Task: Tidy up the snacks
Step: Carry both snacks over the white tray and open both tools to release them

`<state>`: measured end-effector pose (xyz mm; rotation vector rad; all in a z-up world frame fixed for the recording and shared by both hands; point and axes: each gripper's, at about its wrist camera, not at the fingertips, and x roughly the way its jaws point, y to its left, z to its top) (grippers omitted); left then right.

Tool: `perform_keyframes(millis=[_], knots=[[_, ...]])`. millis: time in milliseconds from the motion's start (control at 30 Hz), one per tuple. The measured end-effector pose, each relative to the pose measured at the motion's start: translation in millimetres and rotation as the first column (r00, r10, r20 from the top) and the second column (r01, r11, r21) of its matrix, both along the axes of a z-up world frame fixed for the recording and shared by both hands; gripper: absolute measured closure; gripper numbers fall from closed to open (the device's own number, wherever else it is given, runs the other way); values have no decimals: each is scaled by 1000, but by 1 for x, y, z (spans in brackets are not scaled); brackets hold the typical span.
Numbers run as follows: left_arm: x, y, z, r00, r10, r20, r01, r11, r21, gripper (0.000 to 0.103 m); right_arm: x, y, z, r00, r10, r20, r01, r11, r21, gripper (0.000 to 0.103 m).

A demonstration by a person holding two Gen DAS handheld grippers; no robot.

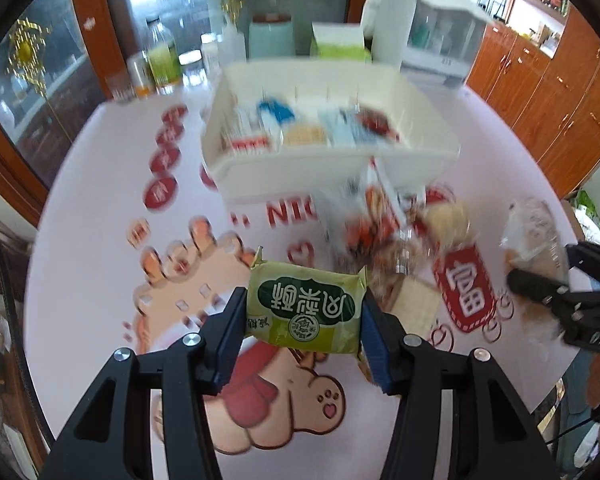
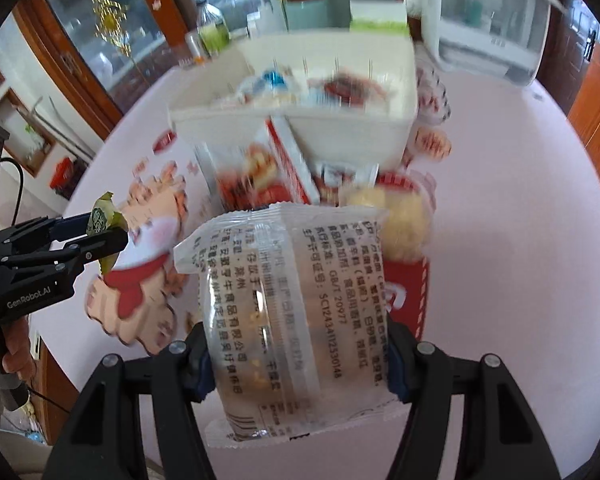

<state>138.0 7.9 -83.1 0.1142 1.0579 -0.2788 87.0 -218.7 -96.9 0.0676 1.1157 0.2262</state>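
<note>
A flat green foil snack packet with dark green Chinese lettering [image 1: 305, 307] is pinched at its two short ends between the blue pads of the left tongs [image 1: 304, 334], held off the counter and angled down toward it. Seen from the right wrist, those left tongs [image 2: 100, 232] reach in from the left edge, gripped by a person's hand [image 2: 14, 354] low at that edge, with only a corner of the green packet [image 2: 102, 210] peeking out.

The right tongs [image 2: 296, 364] are clamped across the sides of a clear plastic pastry bag printed with black text [image 2: 288, 312], which stands tall between the fingers, above the counter. From the left wrist the right tongs [image 1: 540, 284] enter at the right edge, with the clear bag [image 1: 534, 236] blurred at their tips.

Just beyond both packets lies a loose heap of red-and-white snack packets and a pale round pastry [image 2: 404, 224], blurred. Behind the heap sits a white rectangular plastic bin [image 1: 428, 120] already holding several small packets in a row. Everything rests on a pale pink counter [image 1: 100, 184] decorated with red-and-tan cartoon figures. Bottles and a white cabinet-like appliance [image 1: 436, 28] stand at the far edge, in front of wooden cupboards.
</note>
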Motion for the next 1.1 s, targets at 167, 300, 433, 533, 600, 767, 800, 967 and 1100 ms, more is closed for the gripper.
perform_keyframes(millis=[167, 300, 433, 533, 600, 767, 800, 967, 1100], knots=[[25, 8, 62, 995, -9, 100, 7, 1000, 20, 51, 17, -4, 70, 994, -15, 111, 17, 1000, -24, 38], [43, 8, 115, 983, -10, 183, 6, 1000, 21, 51, 41, -8, 122, 981, -18, 194, 33, 997, -75, 38], [63, 4, 161, 965, -18, 260, 10, 999, 30, 51, 67, -7, 176, 958, 0, 287, 43, 989, -142, 38], [81, -5, 186, 952, -26, 305, 11, 999, 50, 50, 91, -5, 205, 945, 12, 327, 50, 982, -180, 37], [95, -11, 198, 945, -24, 326, 2, 998, 68, 50, 111, -5, 220, 939, 12, 343, 60, 978, -200, 37], [148, -24, 207, 952, 6, 307, -28, 997, 69, 50, 161, -7, 229, 944, -12, 331, 83, 976, -199, 37], [157, -26, 204, 954, 11, 300, -33, 997, 67, 50, 168, -7, 227, 947, -18, 322, 84, 978, -191, 37], [204, -36, 178, 971, 42, 236, -59, 996, 68, 50, 210, -11, 198, 968, -52, 247, 92, 984, -153, 36], [231, -43, 142, 985, 59, 165, -72, 994, 76, 50, 240, -11, 162, 984, -69, 166, 89, 989, -116, 36]])
